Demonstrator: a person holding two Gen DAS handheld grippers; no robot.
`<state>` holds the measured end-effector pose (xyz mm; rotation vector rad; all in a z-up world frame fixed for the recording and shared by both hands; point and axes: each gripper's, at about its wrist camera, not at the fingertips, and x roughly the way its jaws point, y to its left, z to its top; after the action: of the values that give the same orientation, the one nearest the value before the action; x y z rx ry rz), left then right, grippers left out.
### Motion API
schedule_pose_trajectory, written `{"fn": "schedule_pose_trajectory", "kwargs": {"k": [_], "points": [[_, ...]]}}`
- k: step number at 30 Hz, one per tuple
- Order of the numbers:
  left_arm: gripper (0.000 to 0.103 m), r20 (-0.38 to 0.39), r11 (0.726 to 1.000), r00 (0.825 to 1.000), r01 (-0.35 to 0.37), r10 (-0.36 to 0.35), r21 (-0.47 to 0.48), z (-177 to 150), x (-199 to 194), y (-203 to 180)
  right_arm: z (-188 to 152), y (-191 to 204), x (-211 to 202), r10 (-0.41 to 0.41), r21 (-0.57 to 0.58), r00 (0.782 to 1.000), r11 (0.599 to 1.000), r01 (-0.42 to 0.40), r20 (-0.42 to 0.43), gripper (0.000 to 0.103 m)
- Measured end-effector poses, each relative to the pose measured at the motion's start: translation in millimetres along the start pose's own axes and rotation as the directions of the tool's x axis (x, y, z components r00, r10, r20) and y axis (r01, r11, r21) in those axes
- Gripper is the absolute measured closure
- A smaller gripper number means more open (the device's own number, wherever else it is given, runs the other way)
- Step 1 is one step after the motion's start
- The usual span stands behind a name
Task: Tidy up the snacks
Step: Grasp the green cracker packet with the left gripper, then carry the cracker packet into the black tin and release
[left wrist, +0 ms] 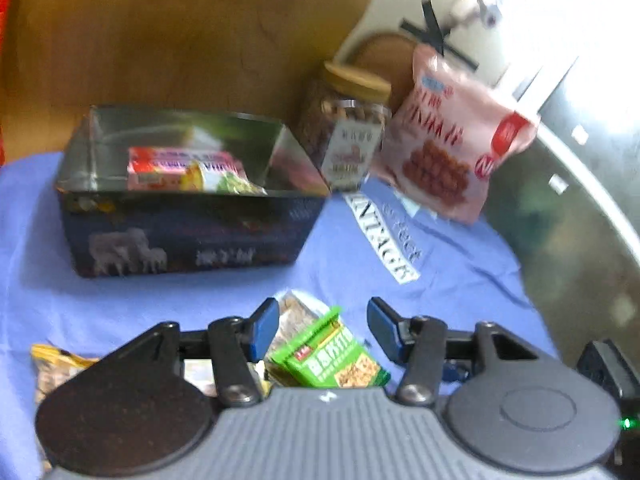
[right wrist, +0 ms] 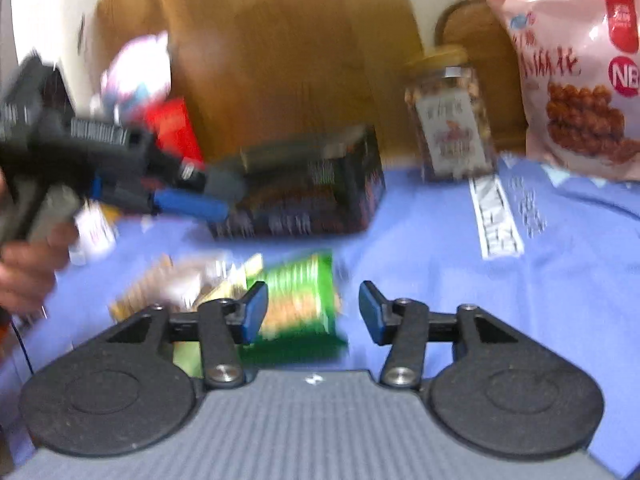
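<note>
A dark open tin box stands on the blue cloth and holds pink and yellow snack packets. My left gripper is open low over the cloth; a green snack packet lies under and between its fingers, untouched by the pads as far as I can tell. In the right wrist view my right gripper is open, with a blurred green packet lying between its fingers beside its left pad. The left gripper reaches in from the left in front of the box.
A wooden-lidded jar of nuts and a pink snack bag stand behind the cloth at the right. A yellow packet lies near the left. A brown packet lies beside the green one. A hand holds the left gripper. A wooden panel rises behind.
</note>
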<state>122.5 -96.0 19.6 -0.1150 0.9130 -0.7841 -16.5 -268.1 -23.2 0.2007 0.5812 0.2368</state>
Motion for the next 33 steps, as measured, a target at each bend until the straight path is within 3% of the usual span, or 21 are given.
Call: {"fn": "schedule_pose_trajectory", "kwargs": {"k": [2, 3, 4, 7, 8, 9, 10, 11, 12, 13, 18, 24, 28, 33], "points": [[0.052, -0.019, 0.999, 0.999, -0.03, 0.03, 0.032, -2, 13, -7, -8, 8, 5, 0.004, -0.032, 1.0, 0.999, -0.005, -0.028, 0.045], [0.049, -0.039, 0.998, 0.999, -0.037, 0.039, 0.047, -4, 20, -10, -11, 15, 6, 0.021, -0.064, 0.999, 0.998, -0.023, -0.029, 0.036], [0.048, -0.061, 0.998, 0.997, -0.044, 0.047, 0.054, -6, 26, -12, -13, 20, 6, 0.015, -0.092, 1.0, 0.996, -0.017, -0.026, 0.034], [0.052, -0.123, 0.997, 0.991, -0.04, 0.047, 0.061, -16, 38, -17, -18, 29, 10, -0.032, -0.181, 0.999, 0.983, 0.028, -0.016, 0.035], [0.052, -0.117, 0.996, 0.991, -0.054, 0.063, 0.076, -19, 38, -19, -17, 28, 9, -0.045, -0.19, 0.999, 0.981, 0.043, -0.011, 0.038], [0.052, -0.11, 0.994, 0.991, -0.064, 0.073, 0.09, -22, 38, -21, -17, 25, 9, -0.056, -0.193, 0.998, 0.98, 0.054, -0.007, 0.048], [0.058, -0.125, 0.996, 0.991, -0.045, 0.054, 0.075, -23, 40, -21, -17, 21, 9, -0.06, -0.191, 0.998, 0.98, 0.058, -0.004, 0.061], [0.057, -0.156, 0.999, 0.988, 0.007, -0.002, 0.033, -25, 43, -18, -16, 16, 8, -0.066, -0.174, 0.998, 0.983, 0.065, 0.004, 0.07], [0.058, -0.143, 1.0, 0.99, 0.009, -0.006, 0.026, -26, 42, -18, -15, 10, 6, -0.066, -0.144, 0.998, 0.987, 0.066, 0.005, 0.08], [0.058, -0.136, 0.999, 0.991, -0.009, 0.016, 0.047, -27, 42, -22, -15, 6, 5, -0.049, -0.114, 0.999, 0.992, 0.049, 0.006, 0.081], [0.058, -0.101, 0.999, 0.994, -0.028, 0.032, 0.042, -24, 36, -29, -10, 6, -2, -0.045, -0.078, 0.997, 0.996, 0.05, 0.062, 0.083], [0.058, 0.064, 0.999, 0.998, 0.006, -0.009, 0.042, 13, -13, -23, 28, 26, -12, -0.012, -0.124, 0.975, 0.991, 0.04, 0.224, 0.083], [0.058, 0.153, 0.999, 0.988, -0.038, 0.038, -0.004, 44, -32, 2, 65, 39, 17, 0.044, -0.161, 0.962, 0.987, 0.0, 0.268, 0.083], [0.058, 0.179, 0.989, 0.976, -0.108, 0.124, -0.097, 73, -26, 47, 94, 52, 70, 0.099, -0.173, 0.964, 0.983, -0.056, 0.246, 0.083]]}}
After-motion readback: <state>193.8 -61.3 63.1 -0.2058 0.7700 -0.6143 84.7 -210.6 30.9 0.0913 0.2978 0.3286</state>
